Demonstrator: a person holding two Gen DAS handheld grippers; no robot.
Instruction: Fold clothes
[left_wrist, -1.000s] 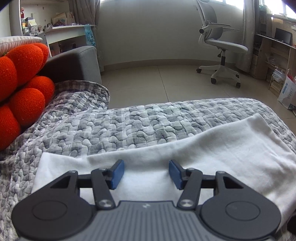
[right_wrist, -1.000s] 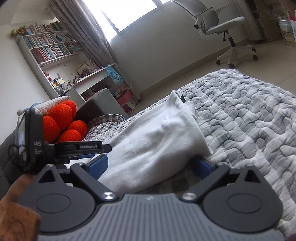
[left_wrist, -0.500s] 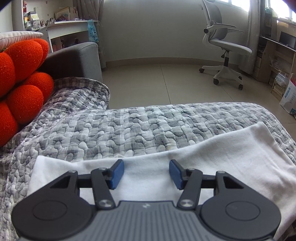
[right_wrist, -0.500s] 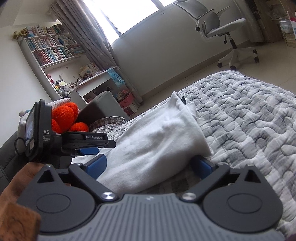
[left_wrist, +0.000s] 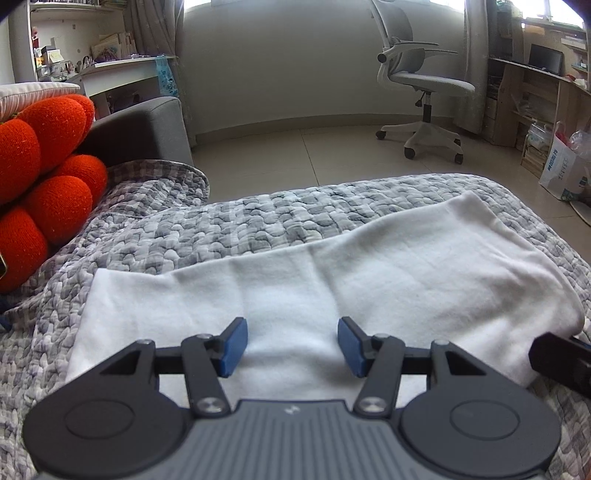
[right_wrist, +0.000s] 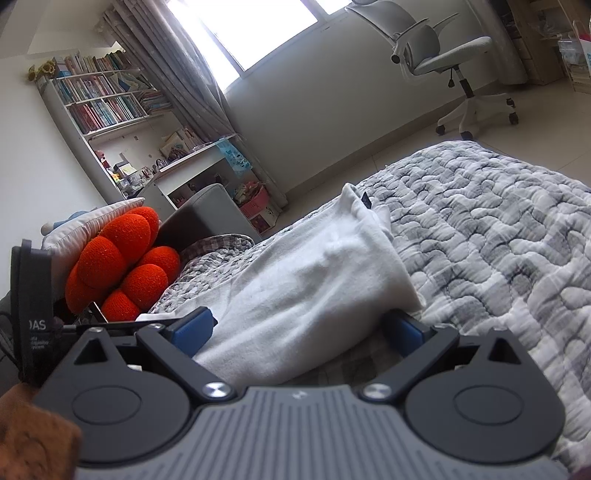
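A white garment (left_wrist: 406, 280) lies folded in a long band on the grey quilted cover (left_wrist: 258, 225). My left gripper (left_wrist: 291, 347) hovers over its near middle, open, with only flat cloth showing between the blue pads. In the right wrist view the garment (right_wrist: 314, 288) runs away from me, and my right gripper (right_wrist: 299, 328) stands wide open around its near end; the pads do not press on it. The left gripper's body (right_wrist: 33, 314) shows at the left edge there.
An orange ball cushion (left_wrist: 55, 166) and a grey sofa arm (left_wrist: 147, 125) sit at the left. Beyond the cover's far edge lie tiled floor, an office chair (left_wrist: 424, 96), a paper bag (left_wrist: 561, 170) and a bookshelf (right_wrist: 103, 99).
My left gripper has drawn back and to the left, so more of the garment shows ahead of it. Its jaws keep the same gap. The right gripper has not moved.
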